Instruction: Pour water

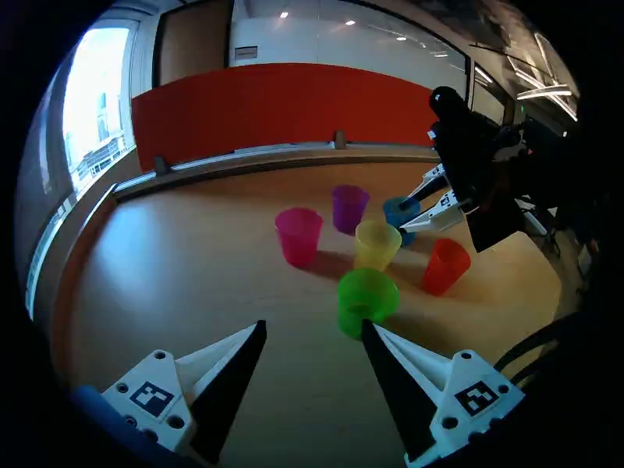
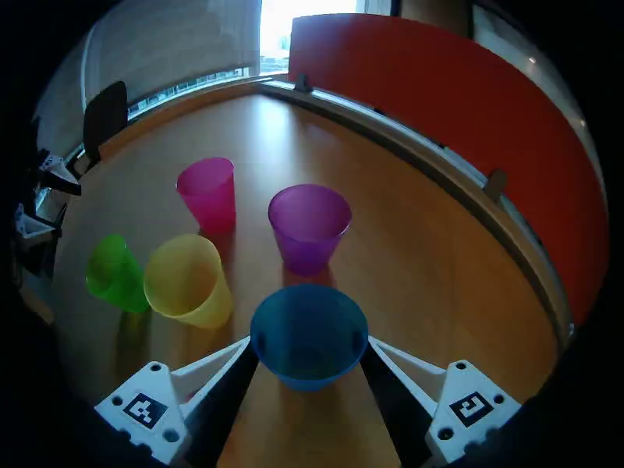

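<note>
Left gripper (image 1: 313,324): fingers spread, nothing between them. Green cup (image 1: 366,300) stands just beyond its right fingertip. Right gripper (image 2: 310,342): both fingers pinch the blue cup (image 2: 308,324), held upright. Purple cup (image 2: 309,222) stands just beyond it.

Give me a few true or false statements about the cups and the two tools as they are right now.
1. The blue cup sits between the right tool's two fingers. True.
2. The left tool is shut on the green cup. False: its jaws stand open with nothing between them, and the green cup stands just ahead, by one fingertip.
3. The purple cup is nested inside the pink cup. False: the two stand apart on the table.
4. The yellow cup stands right beside the green cup. True.
</note>
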